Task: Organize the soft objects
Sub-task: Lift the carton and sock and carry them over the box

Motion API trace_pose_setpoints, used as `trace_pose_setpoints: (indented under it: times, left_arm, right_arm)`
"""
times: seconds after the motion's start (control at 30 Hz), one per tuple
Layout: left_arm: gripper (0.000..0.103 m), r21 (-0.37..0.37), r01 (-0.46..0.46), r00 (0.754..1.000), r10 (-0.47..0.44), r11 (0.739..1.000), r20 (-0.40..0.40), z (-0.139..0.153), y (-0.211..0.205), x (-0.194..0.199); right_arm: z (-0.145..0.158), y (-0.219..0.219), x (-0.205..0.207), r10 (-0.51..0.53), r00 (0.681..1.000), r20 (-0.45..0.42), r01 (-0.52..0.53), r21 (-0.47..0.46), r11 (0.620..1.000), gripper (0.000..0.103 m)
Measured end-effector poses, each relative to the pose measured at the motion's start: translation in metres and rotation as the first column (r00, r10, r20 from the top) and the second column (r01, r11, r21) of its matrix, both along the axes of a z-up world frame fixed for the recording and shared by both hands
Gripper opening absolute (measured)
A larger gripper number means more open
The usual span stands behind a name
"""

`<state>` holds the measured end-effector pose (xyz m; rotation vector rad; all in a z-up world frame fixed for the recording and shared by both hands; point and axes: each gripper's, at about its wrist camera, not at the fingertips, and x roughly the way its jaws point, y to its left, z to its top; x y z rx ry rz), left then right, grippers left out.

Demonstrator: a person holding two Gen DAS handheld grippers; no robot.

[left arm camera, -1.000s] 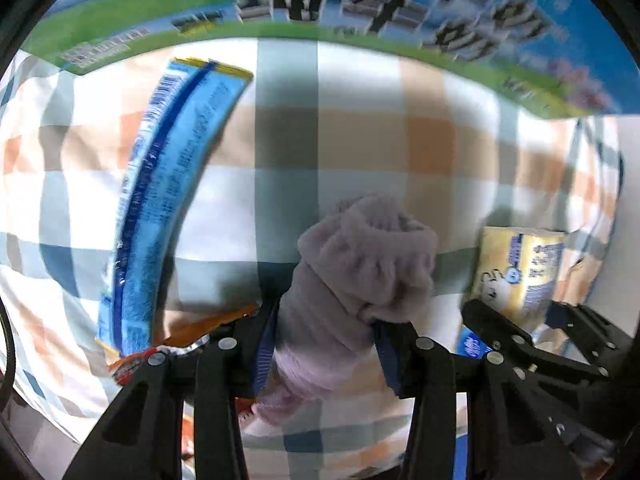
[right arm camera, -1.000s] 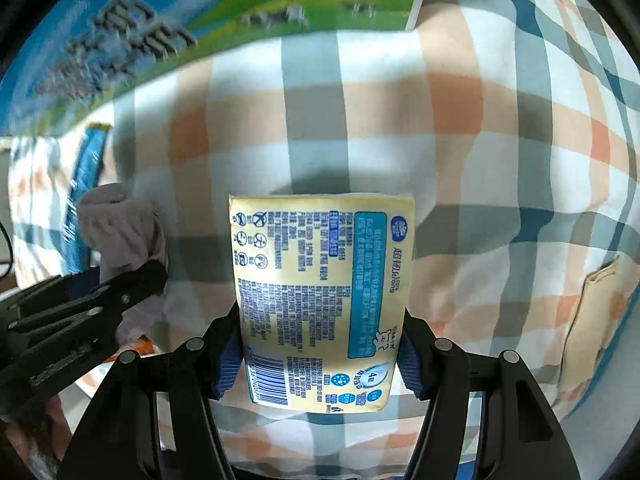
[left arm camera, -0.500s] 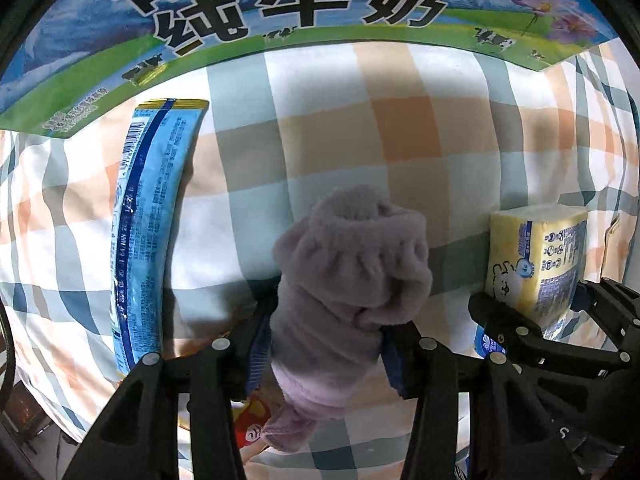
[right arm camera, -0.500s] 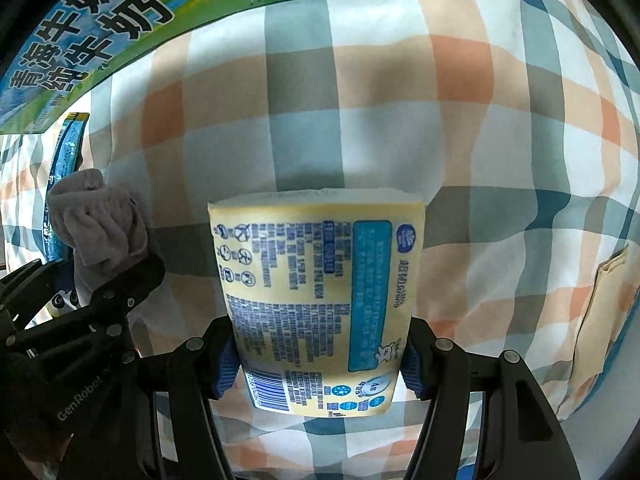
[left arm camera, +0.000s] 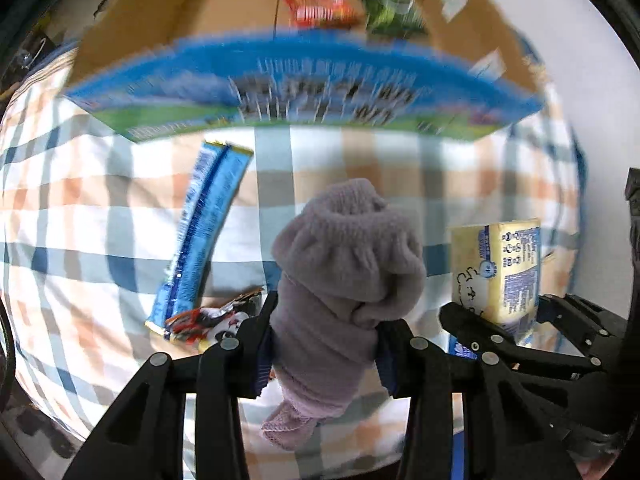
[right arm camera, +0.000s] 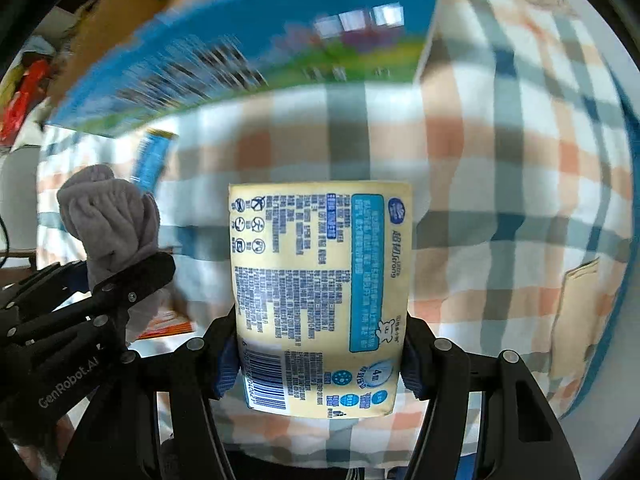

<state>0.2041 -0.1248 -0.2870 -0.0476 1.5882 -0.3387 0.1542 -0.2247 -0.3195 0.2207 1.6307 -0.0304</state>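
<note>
- The checked cloth (left arm camera: 100,216) is covering the surface and filling most of both views.
- A box (left arm camera: 304,92) is sitting at the far side, open at the top, with a blurred blue and green printed wall facing the cameras. A red packet (left arm camera: 316,0) and something green (left arm camera: 388,4) are already lying inside; whether they count as sorted soft things is hard to judge.
- A long blue pack (left arm camera: 204,232) is lying on the cloth, left of centre, between the box and the tools, untouched.
- The tissue pack (right arm camera: 320,296), yellow with blue print, is being held upright in the right tool (right arm camera: 316,356), whose jaws are pressing its two sides. It is raised over the cloth, short of the box.
- The sock (left arm camera: 344,280), a mauve bundle, is being held in the left tool (left arm camera: 324,344), jaws clamped on its lower half, the cuff bulging above and a tail hanging below. It too is over the cloth, near side of the box.
- A crumpled wrapper (left arm camera: 212,316) is lying just left of the left tool, beside the blue pack's near end.
- Judging by this, the task is somewhere in the middle: two soft things are gripped and apparently heading for the box but not yet dropped in, and the blue pack may remain to be handled.
</note>
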Motion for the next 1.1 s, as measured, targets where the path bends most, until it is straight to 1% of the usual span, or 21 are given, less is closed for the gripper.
trace_pose_setpoints:
  times: [0.17, 0.2, 0.23, 0.27, 0.33, 0.4, 0.47, 0.57, 0.7, 0.77, 0.9, 0.97, 1.1]
  left_arm:
    - [0.038, -0.086, -0.029, 0.995, 0.036, 0.996, 0.088, 0.066, 0.011, 0.019]
    - [0.038, -0.102, -0.033, 0.994, 0.043, 0.994, 0.097, 0.072, 0.020, 0.026]
    - [0.038, -0.128, -0.041, 0.993, 0.054, 0.991, 0.101, 0.081, 0.031, 0.041]
    - [0.039, -0.150, -0.046, 0.993, 0.062, 0.988, 0.104, 0.090, 0.034, 0.050]
    - [0.039, -0.170, -0.058, 0.992, 0.077, 0.984, 0.105, 0.105, 0.039, 0.070]
    - [0.039, -0.186, -0.073, 0.990, 0.094, 0.980, 0.106, 0.115, 0.041, 0.090]
    - [0.039, -0.183, -0.090, 0.988, 0.110, 0.979, 0.106, 0.114, 0.043, 0.117]
    - [0.039, -0.176, -0.122, 0.988, 0.138, 0.977, 0.077, 0.104, 0.046, 0.156]
    - [0.039, -0.146, -0.151, 0.987, 0.158, 0.978, 0.037, 0.084, 0.049, 0.202]
    - [0.039, -0.134, -0.164, 0.986, 0.167, 0.977, 0.010, 0.069, 0.048, 0.222]
    - [0.039, -0.104, -0.174, 0.985, 0.172, 0.979, -0.033, 0.040, 0.046, 0.255]
    - [0.039, -0.093, -0.173, 0.984, 0.169, 0.980, -0.050, 0.027, 0.043, 0.267]
    - [0.040, -0.064, -0.161, 0.985, 0.156, 0.985, -0.073, 0.001, 0.039, 0.287]
  right_arm:
    - [0.061, 0.000, 0.013, 0.009, 0.995, 0.103, -0.013, 0.033, 0.999, 0.066]
    - [0.074, 0.000, 0.019, 0.011, 0.992, 0.125, -0.015, 0.036, 0.999, 0.066]
    - [0.090, 0.001, 0.027, 0.011, 0.989, 0.149, -0.017, 0.039, 0.999, 0.066]
    - [0.099, 0.001, 0.032, 0.009, 0.985, 0.171, -0.017, 0.044, 0.999, 0.066]
    - [0.122, 0.002, 0.051, 0.013, 0.977, 0.212, -0.024, 0.048, 0.999, 0.066]
    - [0.135, 0.005, 0.071, 0.018, 0.970, 0.241, -0.027, 0.033, 0.999, 0.066]
    - [0.142, 0.010, 0.096, 0.023, 0.966, 0.256, -0.027, 0.012, 1.000, 0.066]
    - [0.140, 0.014, 0.130, 0.029, 0.966, 0.257, -0.028, -0.008, 1.000, 0.066]
    - [0.125, 0.012, 0.165, 0.029, 0.974, 0.226, -0.020, -0.045, 0.999, 0.066]
    - [0.107, 0.011, 0.183, 0.029, 0.980, 0.199, -0.019, -0.054, 0.998, 0.066]
    - [0.069, 0.006, 0.205, 0.016, 0.990, 0.140, -0.006, -0.071, 0.997, 0.066]
    - [0.051, 0.003, 0.213, 0.010, 0.994, 0.111, -0.001, -0.081, 0.997, 0.066]
    - [0.027, -0.001, 0.219, 0.011, 0.997, 0.081, -0.003, -0.094, 0.996, 0.066]
